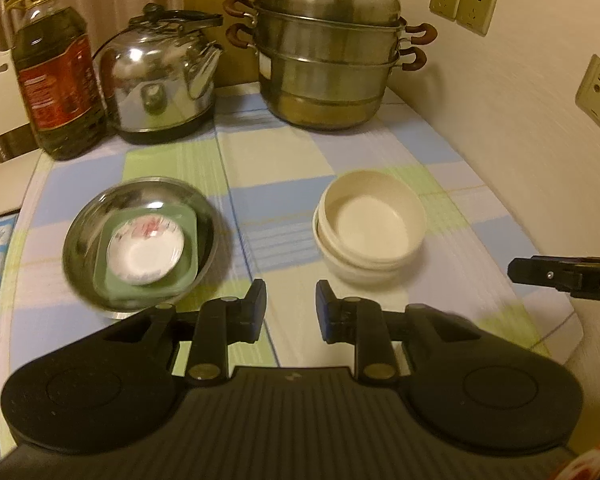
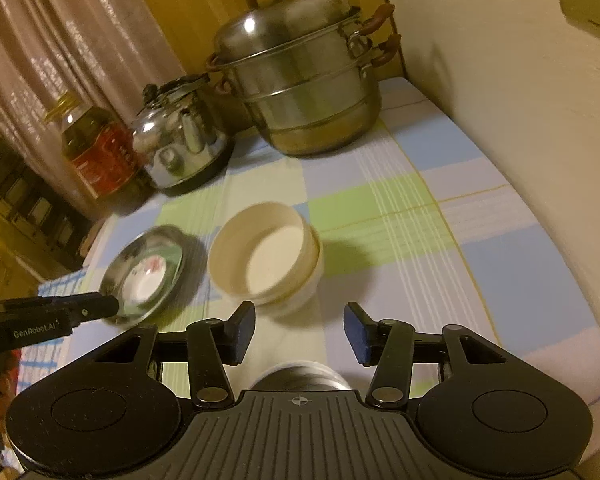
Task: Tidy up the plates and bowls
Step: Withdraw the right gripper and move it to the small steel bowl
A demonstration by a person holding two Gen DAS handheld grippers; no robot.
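A steel plate (image 1: 80, 240) on the checked tablecloth holds a green square dish (image 1: 180, 276) with a small white flowered saucer (image 1: 144, 256) on top. To its right stand stacked cream bowls (image 1: 370, 226). My left gripper (image 1: 291, 306) is open and empty, just in front of both stacks, between them. The right gripper's tip (image 1: 548, 276) shows at the right edge. In the right wrist view my right gripper (image 2: 300, 332) is open and empty, close in front of the cream bowls (image 2: 264, 256); the steel plate (image 2: 140, 276) lies left, with the left gripper (image 2: 80, 308) over its near rim.
At the table's back stand an oil bottle (image 1: 56, 68), a steel kettle (image 1: 164, 80) and a stacked steamer pot (image 1: 328, 52). A wall with sockets (image 1: 460, 4) runs along the right. A steel round object (image 2: 300, 376) sits under the right gripper.
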